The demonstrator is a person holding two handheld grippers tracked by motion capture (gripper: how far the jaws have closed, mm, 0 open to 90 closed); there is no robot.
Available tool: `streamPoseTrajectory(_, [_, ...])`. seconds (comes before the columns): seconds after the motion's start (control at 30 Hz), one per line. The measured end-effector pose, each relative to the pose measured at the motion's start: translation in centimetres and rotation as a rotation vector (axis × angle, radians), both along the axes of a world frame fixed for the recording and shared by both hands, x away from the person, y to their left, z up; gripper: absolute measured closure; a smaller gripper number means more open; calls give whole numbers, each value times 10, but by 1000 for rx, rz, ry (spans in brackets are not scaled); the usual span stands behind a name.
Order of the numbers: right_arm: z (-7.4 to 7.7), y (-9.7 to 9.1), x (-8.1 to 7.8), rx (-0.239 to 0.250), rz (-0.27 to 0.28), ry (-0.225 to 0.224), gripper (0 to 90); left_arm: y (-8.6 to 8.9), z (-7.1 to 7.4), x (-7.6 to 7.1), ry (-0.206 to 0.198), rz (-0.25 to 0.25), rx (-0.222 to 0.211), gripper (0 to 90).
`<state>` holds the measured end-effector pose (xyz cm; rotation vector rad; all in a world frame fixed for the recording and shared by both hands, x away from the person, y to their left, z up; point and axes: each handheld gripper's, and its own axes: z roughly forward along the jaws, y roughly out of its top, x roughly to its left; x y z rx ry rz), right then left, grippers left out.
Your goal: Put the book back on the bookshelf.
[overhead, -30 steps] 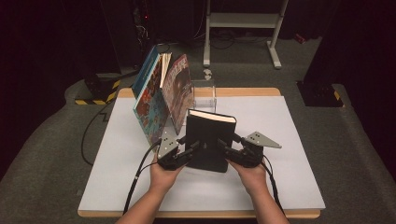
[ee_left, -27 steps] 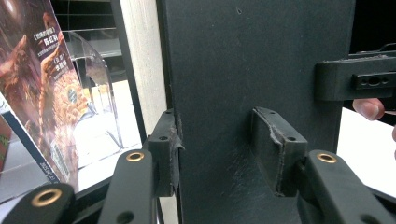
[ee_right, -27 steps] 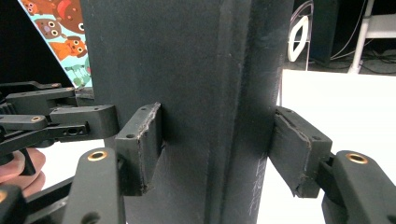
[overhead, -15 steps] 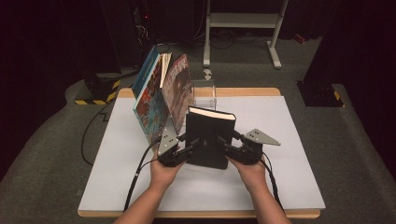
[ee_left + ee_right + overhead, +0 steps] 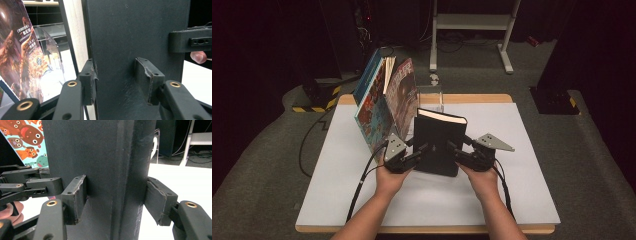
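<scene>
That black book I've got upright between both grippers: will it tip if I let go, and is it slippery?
The black book stands on its narrow edge, so it would probably topple unsupported. Its hard cover looks stiff and matte, so the left gripper and right gripper likely hold without slipping. It looks thick, probably fairly heavy.

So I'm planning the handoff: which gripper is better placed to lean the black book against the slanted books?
Probably left: the left gripper clamps the black book on the side beside the slanted books; the right gripper holds the far edge.
</scene>
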<state>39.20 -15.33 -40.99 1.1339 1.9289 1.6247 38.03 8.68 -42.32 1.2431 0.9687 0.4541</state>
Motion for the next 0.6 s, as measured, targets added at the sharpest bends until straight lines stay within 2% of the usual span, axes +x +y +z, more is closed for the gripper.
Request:
streamPoseTrajectory(0.33, [-6,0,2,-1,4,-9,363,-1,-6,-1,-13,4,8,539])
streamPoseTrajectory(0.6, [-14,-5,-4,-2,-6,-14,338,-7,-13,-6,-26,11,47,538])
